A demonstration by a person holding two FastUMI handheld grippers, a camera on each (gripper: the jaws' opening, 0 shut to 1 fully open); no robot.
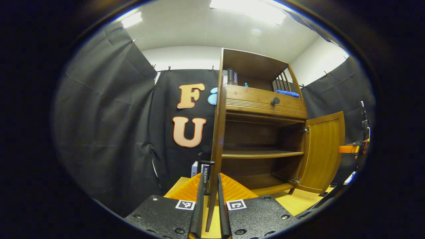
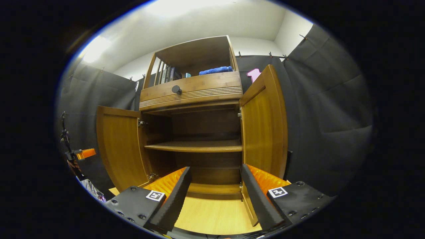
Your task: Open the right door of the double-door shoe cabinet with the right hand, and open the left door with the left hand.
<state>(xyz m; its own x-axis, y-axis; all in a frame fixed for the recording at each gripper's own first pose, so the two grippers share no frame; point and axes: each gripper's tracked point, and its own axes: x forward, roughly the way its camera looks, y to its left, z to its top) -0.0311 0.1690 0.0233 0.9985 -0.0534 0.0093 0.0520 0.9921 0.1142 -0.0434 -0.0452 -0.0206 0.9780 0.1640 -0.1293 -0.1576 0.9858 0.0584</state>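
Nearest, the left gripper [image 1: 210,212] has its jaws clamped on the thin edge of the left door [image 1: 214,139]; a twist here could strain the hinges. The right gripper [image 2: 215,199] sits level, jaws apart, with the right door [image 2: 265,126] open just beyond. Farther back stands the shoe cabinet [image 2: 199,146].

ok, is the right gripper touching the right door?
Cannot tell. In the right gripper view the right gripper is open, and one finger overlaps the lower edge of the right door, hiding any gap or contact.
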